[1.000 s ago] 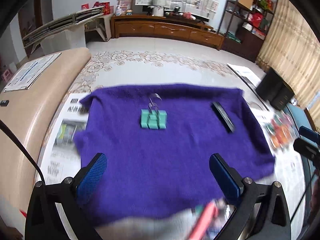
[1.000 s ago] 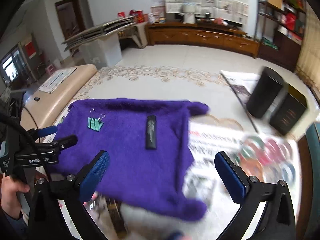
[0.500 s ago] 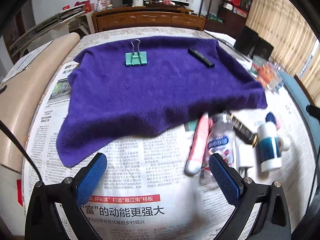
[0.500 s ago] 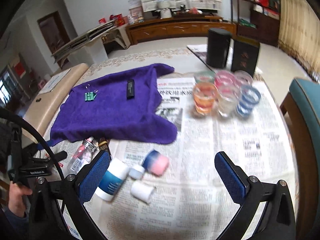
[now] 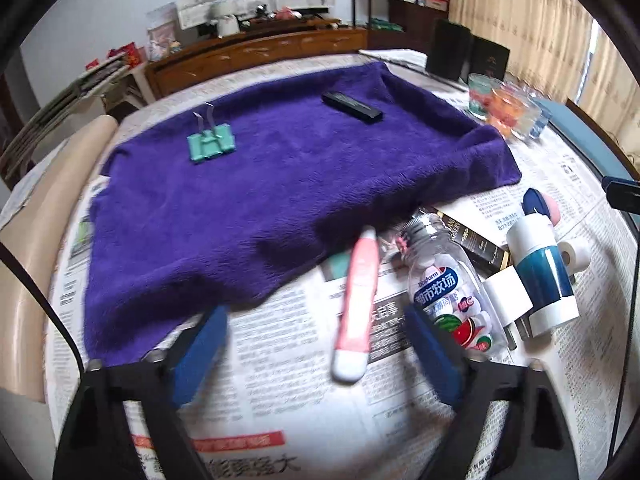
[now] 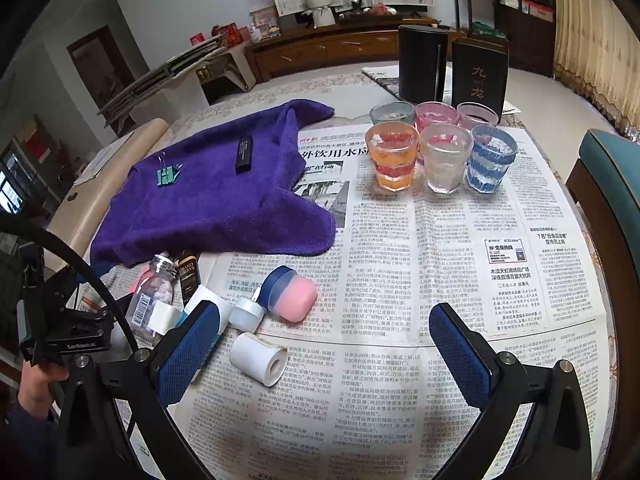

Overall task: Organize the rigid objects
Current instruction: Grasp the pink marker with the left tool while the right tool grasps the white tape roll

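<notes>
Newspapered table [image 6: 400,240]: blurry pink tube [image 5: 356,304].

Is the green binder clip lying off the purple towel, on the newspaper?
No, the green binder clip rests on the purple towel, well inside its edges.

Left claw [image 5: 316,356] narrowed (empty), nearing pink tube [image 5: 357,308].

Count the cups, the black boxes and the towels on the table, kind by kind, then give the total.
Cups: 6
Black boxes: 2
Towels: 1
Total: 9
</notes>
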Demonstrator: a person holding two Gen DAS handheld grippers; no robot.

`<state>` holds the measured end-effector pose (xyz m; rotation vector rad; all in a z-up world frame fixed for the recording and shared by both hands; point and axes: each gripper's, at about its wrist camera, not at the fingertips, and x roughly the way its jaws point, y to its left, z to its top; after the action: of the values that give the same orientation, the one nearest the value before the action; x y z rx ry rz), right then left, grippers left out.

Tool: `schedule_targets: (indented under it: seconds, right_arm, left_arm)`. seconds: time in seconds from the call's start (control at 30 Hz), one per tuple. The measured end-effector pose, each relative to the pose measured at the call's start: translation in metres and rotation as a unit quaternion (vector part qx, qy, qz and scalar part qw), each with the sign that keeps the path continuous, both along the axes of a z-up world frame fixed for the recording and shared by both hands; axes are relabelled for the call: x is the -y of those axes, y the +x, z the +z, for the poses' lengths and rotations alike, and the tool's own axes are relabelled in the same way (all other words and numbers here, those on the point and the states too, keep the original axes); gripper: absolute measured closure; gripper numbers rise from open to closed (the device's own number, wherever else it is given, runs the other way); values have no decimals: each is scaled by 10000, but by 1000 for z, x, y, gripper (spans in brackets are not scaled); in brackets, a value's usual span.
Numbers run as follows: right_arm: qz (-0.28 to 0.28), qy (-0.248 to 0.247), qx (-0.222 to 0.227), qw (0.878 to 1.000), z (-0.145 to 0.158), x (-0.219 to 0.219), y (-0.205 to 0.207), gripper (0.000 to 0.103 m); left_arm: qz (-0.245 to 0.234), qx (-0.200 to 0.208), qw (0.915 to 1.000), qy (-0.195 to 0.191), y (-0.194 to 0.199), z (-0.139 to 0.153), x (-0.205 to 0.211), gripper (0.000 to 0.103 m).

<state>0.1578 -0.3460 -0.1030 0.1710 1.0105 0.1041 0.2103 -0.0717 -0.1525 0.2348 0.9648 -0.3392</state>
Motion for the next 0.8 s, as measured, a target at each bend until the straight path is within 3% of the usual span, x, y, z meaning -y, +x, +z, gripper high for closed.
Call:
schedule_targets:
  seconds: [0.13, 0.3, 0.63, 0.7, 0.8]
  right_arm:
    - [39, 51, 18, 10000, 1, 0, -4, 0]
    - [100, 100, 22, 9999, 2, -1, -7, 0]
    - [182, 154, -27, 9997, 1, -4, -9, 0]
    - [171, 149, -42, 9997, 0, -3, -8, 0]
    - [170, 121, -33, 9998, 0, -1, -8, 0]
  left_arm:
    - [-175, 49, 9998, -69, 0, 0, 4, 32]
    - [-483, 36, 9984, -279, 1, 0, 9, 56]
    - [-704, -43, 9970, -306, -1, 1, 15, 76]
    - [-692, -64, 9971, -321, -1, 1, 14, 86]
    - [-671, -112, 9971, -328, 3, 2, 14, 86]
